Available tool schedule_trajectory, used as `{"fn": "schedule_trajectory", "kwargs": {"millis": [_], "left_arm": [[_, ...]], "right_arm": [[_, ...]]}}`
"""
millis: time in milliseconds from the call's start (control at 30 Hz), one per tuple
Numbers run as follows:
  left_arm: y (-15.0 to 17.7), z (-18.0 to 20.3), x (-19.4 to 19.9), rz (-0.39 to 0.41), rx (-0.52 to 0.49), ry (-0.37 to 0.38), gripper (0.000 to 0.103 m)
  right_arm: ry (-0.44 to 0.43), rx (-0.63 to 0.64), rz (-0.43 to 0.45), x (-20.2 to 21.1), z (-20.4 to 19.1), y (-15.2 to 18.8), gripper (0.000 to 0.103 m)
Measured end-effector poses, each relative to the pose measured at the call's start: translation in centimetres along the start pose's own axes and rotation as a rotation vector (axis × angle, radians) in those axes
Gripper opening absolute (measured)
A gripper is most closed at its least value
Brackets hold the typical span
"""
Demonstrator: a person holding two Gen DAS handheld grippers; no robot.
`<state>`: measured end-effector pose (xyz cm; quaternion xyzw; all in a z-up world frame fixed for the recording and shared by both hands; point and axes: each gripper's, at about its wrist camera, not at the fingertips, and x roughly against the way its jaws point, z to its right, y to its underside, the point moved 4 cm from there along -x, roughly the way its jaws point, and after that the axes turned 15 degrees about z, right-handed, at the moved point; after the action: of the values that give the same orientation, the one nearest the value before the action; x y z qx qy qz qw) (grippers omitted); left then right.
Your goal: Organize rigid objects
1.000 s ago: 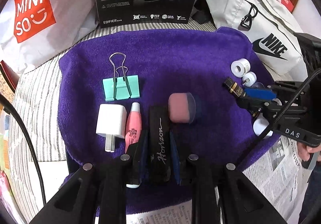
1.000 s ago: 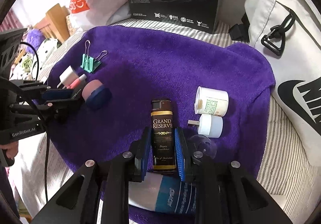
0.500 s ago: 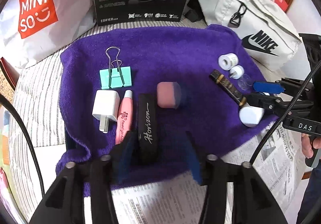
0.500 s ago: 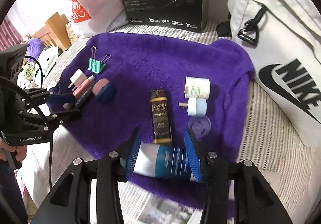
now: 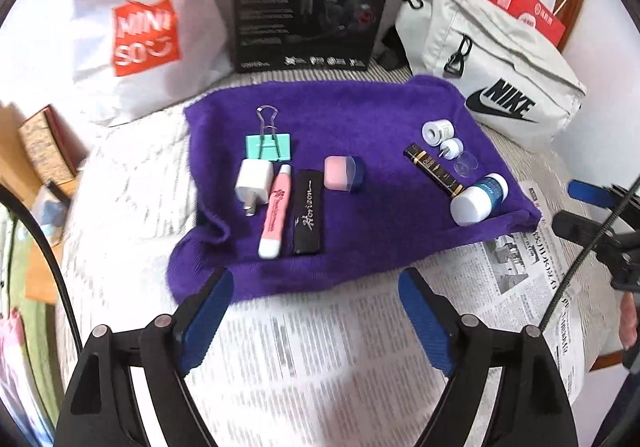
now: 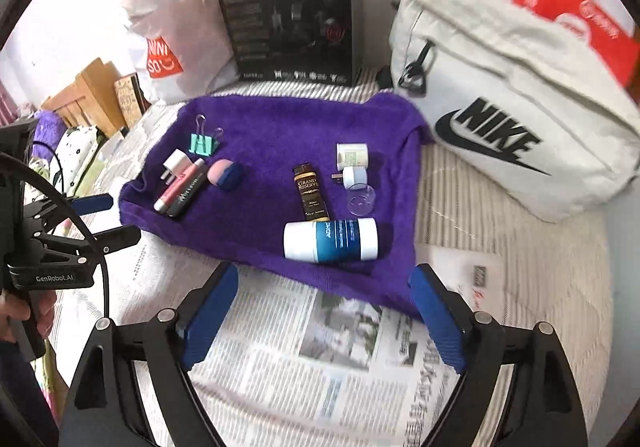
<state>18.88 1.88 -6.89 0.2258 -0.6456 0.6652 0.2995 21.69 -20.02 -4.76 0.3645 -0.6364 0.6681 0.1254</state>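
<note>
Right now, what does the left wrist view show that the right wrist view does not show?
Only the left wrist view shows the right gripper at its right edge, and the open left gripper from behind.

Only the right wrist view shows the left gripper at its left edge, a hand holding it, and the open right gripper from behind. Both grippers' jaws have just been opening, with nothing between them.

Both show the purple towel, the green binder clip, the Horizon bar, the Grand Reserve bar, the blue and white bottle and the newspaper.
</note>
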Motion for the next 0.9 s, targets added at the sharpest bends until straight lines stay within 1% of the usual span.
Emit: {"fn": "schedule_trajectory", "kwargs": {"millis": [33, 100, 133, 167, 200, 233, 300, 400, 500, 633, 733, 900], "left_arm": [[0.1, 0.2, 0.8, 0.018, 0.004, -0.002, 0.094], [0.3, 0.3, 2.1, 0.045, 0.007, -0.017, 0.097], [0.4, 0.5, 2.9, 0.061, 0.008, -0.027, 0.098], [0.5, 0.6, 3.7, 0.071, 0.011, -0.031, 0.098], [0.6, 0.7, 4.3, 0.075, 0.015, -0.034, 0.098], [0.7, 0.8, 4.8, 0.076, 0.022, -0.04, 0.098], [0.8, 0.8, 5.8, 0.079, 0.041, -0.049, 0.098], [1.0, 1.2, 6.9, 0.076, 0.046, -0.069, 0.098], [1.2, 1.5, 7.9, 0.078, 0.049, -0.099, 0.098], [1.7, 2.0, 8.8, 0.073, 0.058, -0.101, 0.098], [2.0, 2.3, 9.2, 0.065, 0.041, -0.107, 0.098], [2.3, 2.3, 10.0, 0.067, 0.051, -0.107, 0.098]], "right_arm": [[0.008, -0.004, 0.007, 0.9, -0.2, 0.2, 0.09], [0.021, -0.015, 0.015, 2.1, -0.4, 0.5, 0.091], [0.03, -0.026, 0.025, 2.8, -0.5, 0.6, 0.093], [0.035, -0.032, 0.03, 3.2, -0.7, 0.8, 0.099], [0.04, -0.036, 0.033, 3.7, -0.8, 1.0, 0.102], [0.046, -0.036, 0.04, 4.2, -1.0, 1.1, 0.103], [0.054, -0.027, 0.038, 4.8, -1.2, 1.5, 0.103], [0.096, -0.029, 0.016, 5.5, -1.3, 2.1, 0.103], [0.098, -0.058, 0.015, 6.3, -1.3, 2.7, 0.103], [0.109, -0.07, 0.008, 6.9, -1.5, 3.3, 0.103], [0.105, -0.08, 0.002, 7.4, -1.5, 3.6, 0.103], [0.108, -0.084, 0.017, 8.6, -1.7, 3.8, 0.103]]}}
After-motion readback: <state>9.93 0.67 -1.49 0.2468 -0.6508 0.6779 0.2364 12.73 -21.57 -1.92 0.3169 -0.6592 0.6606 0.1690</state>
